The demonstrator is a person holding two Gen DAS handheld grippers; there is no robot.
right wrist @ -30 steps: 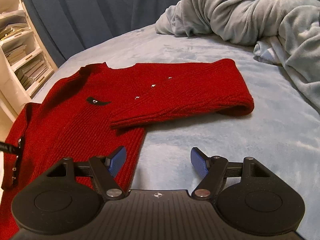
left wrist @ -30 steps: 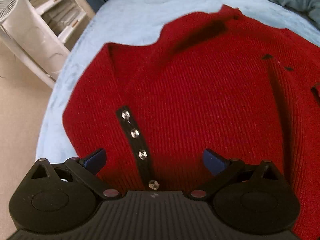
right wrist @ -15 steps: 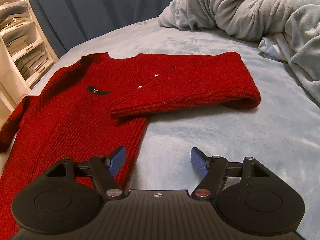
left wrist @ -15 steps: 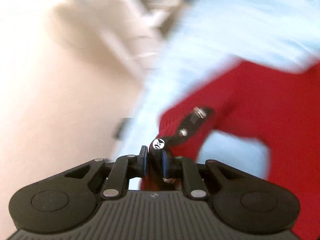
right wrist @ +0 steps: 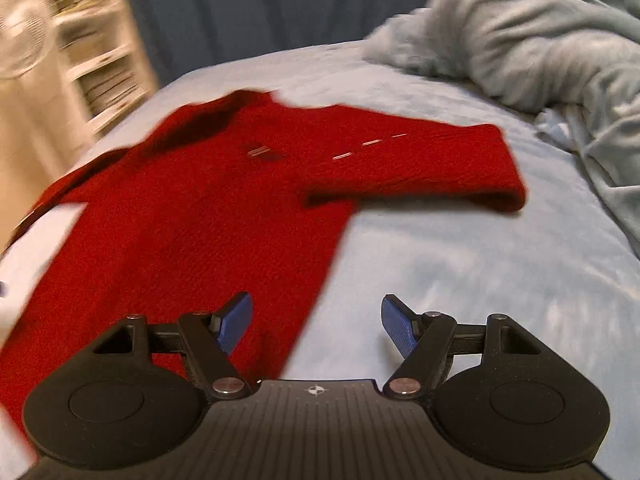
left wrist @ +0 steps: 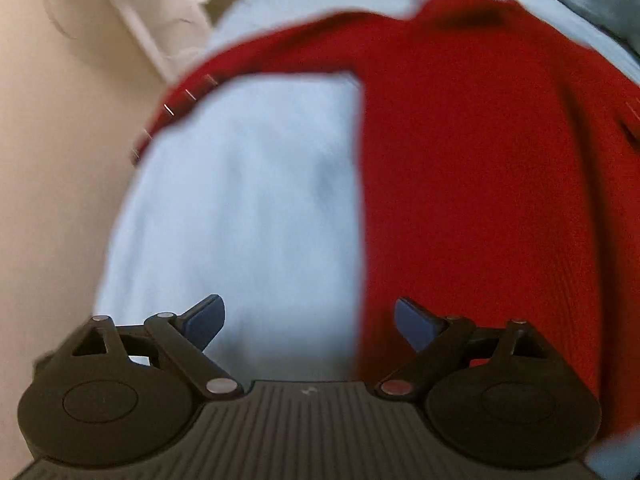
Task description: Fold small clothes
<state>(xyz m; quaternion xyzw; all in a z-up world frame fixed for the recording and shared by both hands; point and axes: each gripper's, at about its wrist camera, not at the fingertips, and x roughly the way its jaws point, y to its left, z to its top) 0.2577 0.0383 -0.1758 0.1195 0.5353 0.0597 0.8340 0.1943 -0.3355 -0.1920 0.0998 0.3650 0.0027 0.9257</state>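
Shelving unit [right wrist: 100,60] and fan [right wrist: 20,36] stand at far left, blurred. Left gripper [left wrist: 308,320]: jaws spread apart, nothing between them, poised above the light blue bed cover [left wrist: 240,208] at the garment's side edge. Red knit sweater [right wrist: 180,220] lies flat on the bed cover; one sleeve extends left to the bed edge, the other sleeve [right wrist: 420,168] is out to the right. Right gripper [right wrist: 316,324]: jaws spread, empty, above the sweater's right hem edge. Grey-blue blanket [right wrist: 540,48] heaped at far right.

A home bedroom; pale blue bed [right wrist: 460,264], rumpled blanket [right wrist: 552,40], dark curtain [right wrist: 248,4], white shelves [right wrist: 100,64].
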